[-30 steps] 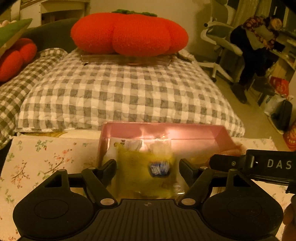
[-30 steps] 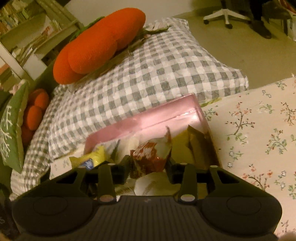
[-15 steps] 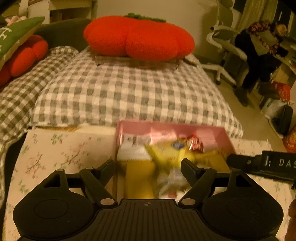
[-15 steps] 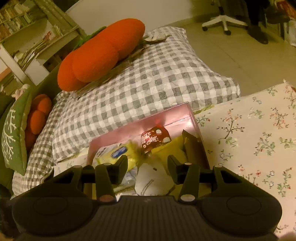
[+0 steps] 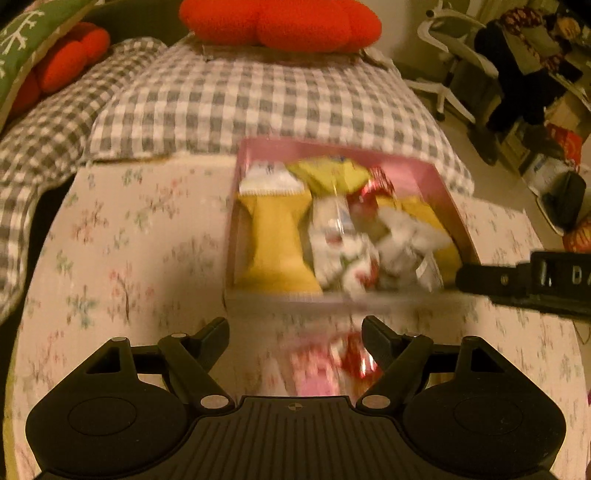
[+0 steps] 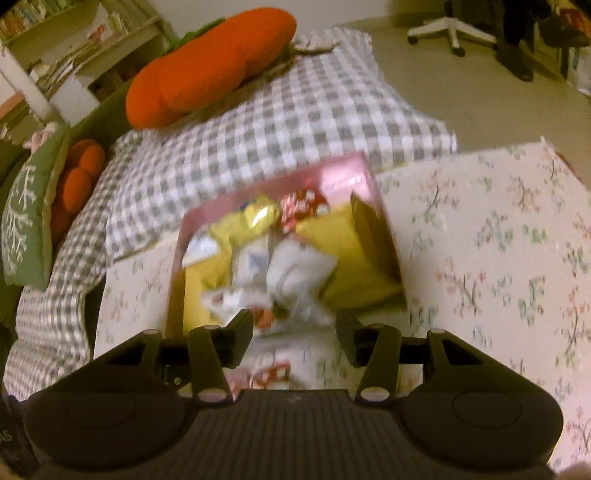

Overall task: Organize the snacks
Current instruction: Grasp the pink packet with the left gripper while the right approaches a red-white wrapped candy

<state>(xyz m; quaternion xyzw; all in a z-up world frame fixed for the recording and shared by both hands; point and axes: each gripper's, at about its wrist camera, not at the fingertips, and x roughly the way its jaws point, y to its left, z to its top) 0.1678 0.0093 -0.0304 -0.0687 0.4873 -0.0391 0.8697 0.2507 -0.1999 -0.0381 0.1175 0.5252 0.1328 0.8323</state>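
A pink box [image 5: 443, 184] on the floral tablecloth holds several snack packets: yellow [image 5: 277, 240], white [image 5: 340, 251] and red [image 5: 376, 184] ones. My left gripper [image 5: 295, 339] is open and empty, just in front of the box. A blurred red and pink packet [image 5: 332, 365] lies on the cloth between its fingers. My right gripper [image 6: 293, 332] is open and empty at the near edge of the box [image 6: 347, 177], above a red and white packet [image 6: 273, 369] on the cloth. The right gripper also shows at the right of the left wrist view [image 5: 517, 284].
The floral tablecloth [image 5: 129, 258] covers the table. Behind it lie a grey checked cushion [image 5: 258, 99], an orange pumpkin pillow [image 5: 280, 22] and a green pillow [image 6: 22, 229]. An office chair [image 5: 454, 62] and bags stand on the floor at the right.
Both grippers let go of their packets, which now lie in the box, and pulled back toward me. The box now sits farther ahead of both.
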